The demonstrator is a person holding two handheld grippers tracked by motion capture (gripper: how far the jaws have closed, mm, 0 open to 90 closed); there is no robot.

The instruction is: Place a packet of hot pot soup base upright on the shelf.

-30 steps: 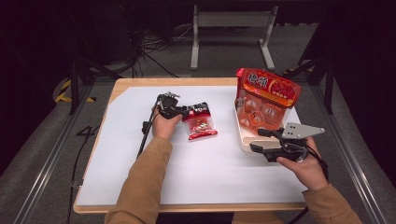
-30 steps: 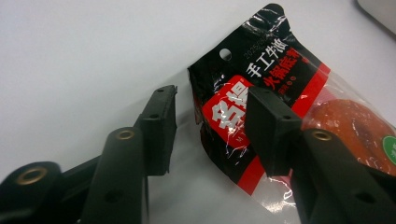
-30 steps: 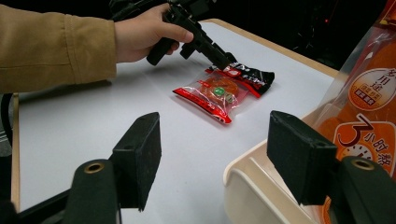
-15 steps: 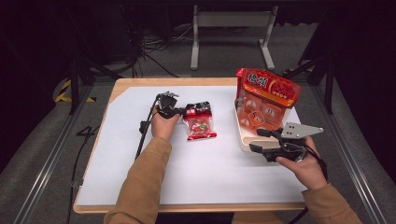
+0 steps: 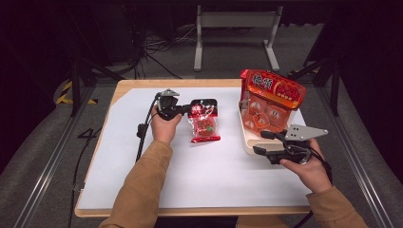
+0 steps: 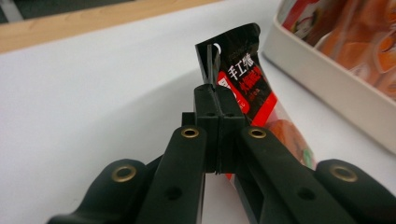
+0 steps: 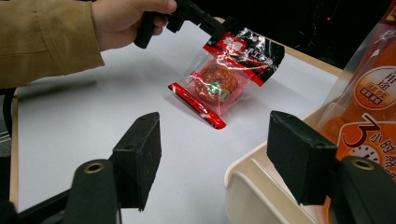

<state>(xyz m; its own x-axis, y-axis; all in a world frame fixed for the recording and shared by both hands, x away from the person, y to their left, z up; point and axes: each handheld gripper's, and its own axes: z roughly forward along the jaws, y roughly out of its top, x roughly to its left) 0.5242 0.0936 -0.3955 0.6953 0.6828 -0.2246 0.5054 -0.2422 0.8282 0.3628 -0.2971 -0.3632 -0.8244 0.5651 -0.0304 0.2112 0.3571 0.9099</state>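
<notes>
A small clear snack packet [image 5: 203, 121] with a red and black header lies on the white table cover, its header end raised. My left gripper [image 5: 187, 110] is shut on the header's corner; the left gripper view has the packet [image 6: 243, 79] pinched between closed jaws. In the right gripper view the same packet [image 7: 224, 79] hangs from the left gripper [image 7: 219, 31]. My right gripper [image 5: 261, 142] stands open beside the near corner of a white tray [image 5: 248, 141], with nothing between its pads [image 7: 140, 158]. A large orange snack bag [image 5: 271, 102] stands in the tray.
The white cover [image 5: 142, 180] spreads over a wooden table [image 5: 133, 84]. The tray's rim [image 7: 247, 182] sits just in front of my right gripper. A cable [image 5: 142, 130] trails from the left gripper along the table's left side. Dark floor and a metal stand lie beyond the far edge.
The left gripper has lifted the packet's header end a little and shifted it slightly; the right gripper has stayed beside the tray.
</notes>
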